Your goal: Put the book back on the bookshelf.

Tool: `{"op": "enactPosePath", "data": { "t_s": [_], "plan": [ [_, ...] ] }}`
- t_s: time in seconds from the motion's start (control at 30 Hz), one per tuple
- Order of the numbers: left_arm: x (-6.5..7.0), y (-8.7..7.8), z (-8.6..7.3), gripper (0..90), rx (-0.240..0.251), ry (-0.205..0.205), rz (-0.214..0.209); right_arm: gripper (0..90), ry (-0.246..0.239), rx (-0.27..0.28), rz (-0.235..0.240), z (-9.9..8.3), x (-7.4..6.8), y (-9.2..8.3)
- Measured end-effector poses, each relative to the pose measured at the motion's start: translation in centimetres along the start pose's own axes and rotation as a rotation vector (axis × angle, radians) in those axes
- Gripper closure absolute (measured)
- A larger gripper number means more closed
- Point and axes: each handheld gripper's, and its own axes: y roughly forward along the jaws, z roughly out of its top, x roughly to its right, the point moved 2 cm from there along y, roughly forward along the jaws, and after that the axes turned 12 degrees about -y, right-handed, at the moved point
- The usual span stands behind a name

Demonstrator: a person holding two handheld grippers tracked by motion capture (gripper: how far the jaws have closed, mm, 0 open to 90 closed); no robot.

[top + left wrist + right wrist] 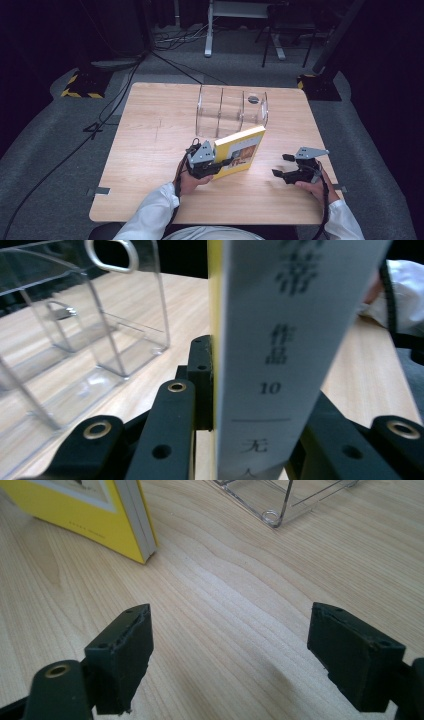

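A yellow book (243, 148) with a white spine (280, 350) stands tilted near the table's middle. My left gripper (225, 163) is shut on its lower end, and the jaws press on both covers in the left gripper view (260, 405). In the right gripper view the book's (85, 510) low corner sits at or just above the wood. My right gripper (281, 165) hovers low at the front right, apart from the book. It is open, and bare table lies between its pads (230, 660).
A clear acrylic rack (232, 111) with several upright dividers stands behind the book; it is also in the left gripper view (100, 340), and its corner (290, 497) is in the right gripper view. The wooden table (150, 140) has bare room at the left.
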Motion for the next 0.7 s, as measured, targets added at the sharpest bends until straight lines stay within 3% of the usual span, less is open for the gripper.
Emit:
{"op": "enactPosePath", "data": {
  "t_s": [0.7],
  "plan": [
    [-3.0,-3.0,2.0,76.1,0.101,-0.022,0.113,18.9,0.022,-0.002,0.007,-0.2,0.4,0.0]
  ]
}}
